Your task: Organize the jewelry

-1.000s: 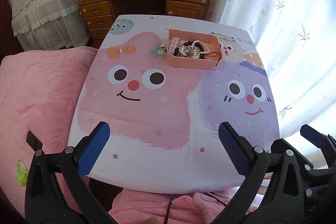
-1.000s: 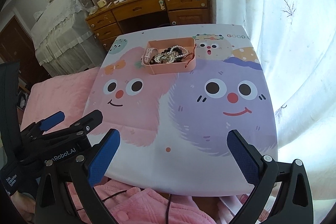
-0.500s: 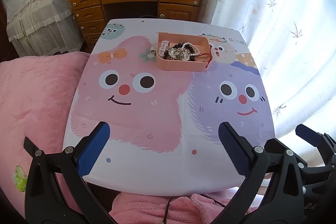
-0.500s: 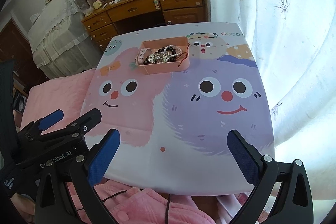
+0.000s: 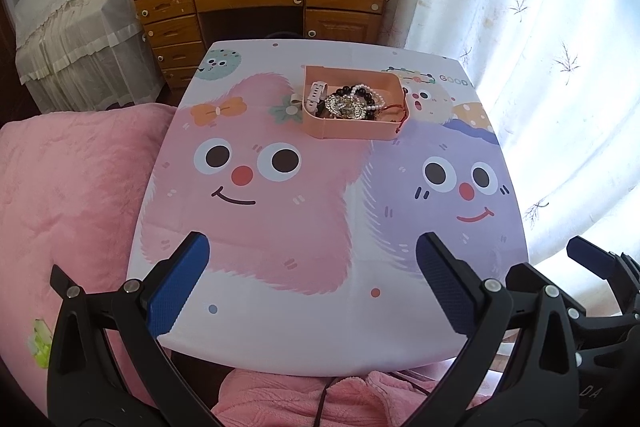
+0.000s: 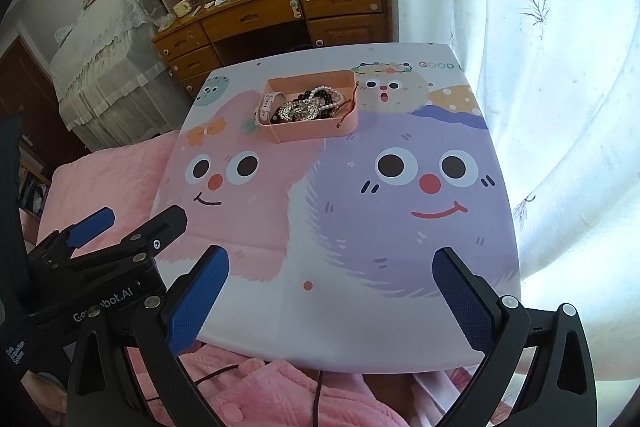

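A pink tray [image 5: 348, 131] sits toward the far side of the cartoon-print table [image 5: 320, 327]; it also shows in the right wrist view [image 6: 312, 133]. It holds a tangle of jewelry: a pale watch band [image 5: 316, 95], a sparkly silver piece [image 5: 345, 105], black beads [image 5: 356, 91], a pearl strand [image 5: 370, 95] and a red cord [image 5: 402, 113] hanging over the rim. My left gripper [image 5: 312, 283] is open and empty above the near table edge. My right gripper [image 6: 330, 293] is open and empty, right of the left one [image 6: 120, 227].
A wooden desk with drawers [image 5: 260, 3] stands behind the table. A pink quilt [image 5: 68, 187] lies to the left, a white curtain [image 5: 540, 67] to the right. A pink towel and a dark cable [image 5: 320, 399] lie below the near table edge.
Both grippers have drawn back and risen slightly; the tray looks smaller and farther away. Both stay open and empty.
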Demonstrator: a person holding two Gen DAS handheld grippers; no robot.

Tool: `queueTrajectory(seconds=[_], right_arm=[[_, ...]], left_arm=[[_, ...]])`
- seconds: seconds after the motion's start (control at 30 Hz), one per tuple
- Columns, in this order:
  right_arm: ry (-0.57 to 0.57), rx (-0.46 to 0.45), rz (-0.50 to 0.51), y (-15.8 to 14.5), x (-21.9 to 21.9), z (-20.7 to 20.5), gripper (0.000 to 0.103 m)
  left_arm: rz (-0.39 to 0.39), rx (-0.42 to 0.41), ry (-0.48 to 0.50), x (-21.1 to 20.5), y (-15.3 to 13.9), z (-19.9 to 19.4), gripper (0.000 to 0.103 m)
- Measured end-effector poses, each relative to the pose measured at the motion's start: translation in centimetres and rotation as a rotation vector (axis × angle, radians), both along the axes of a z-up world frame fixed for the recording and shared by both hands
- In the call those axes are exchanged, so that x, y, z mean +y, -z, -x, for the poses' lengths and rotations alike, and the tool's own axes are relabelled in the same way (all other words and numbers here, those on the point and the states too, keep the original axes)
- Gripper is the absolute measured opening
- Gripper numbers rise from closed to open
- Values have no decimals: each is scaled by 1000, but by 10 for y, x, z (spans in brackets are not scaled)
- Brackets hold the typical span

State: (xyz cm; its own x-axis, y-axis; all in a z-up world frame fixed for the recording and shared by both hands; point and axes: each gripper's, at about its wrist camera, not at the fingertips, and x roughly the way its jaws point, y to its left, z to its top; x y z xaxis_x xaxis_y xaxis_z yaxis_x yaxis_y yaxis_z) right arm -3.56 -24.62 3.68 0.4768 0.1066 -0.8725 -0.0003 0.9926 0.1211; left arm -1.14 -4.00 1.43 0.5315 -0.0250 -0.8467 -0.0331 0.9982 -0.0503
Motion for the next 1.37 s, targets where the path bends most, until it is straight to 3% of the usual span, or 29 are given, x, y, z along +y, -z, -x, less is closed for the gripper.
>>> queueTrajectory(seconds=[1.37], right_arm=[[-3,2,1,2,4,-2,103]], left_arm=[[-22,-12,-13,1,-2,2,102]])
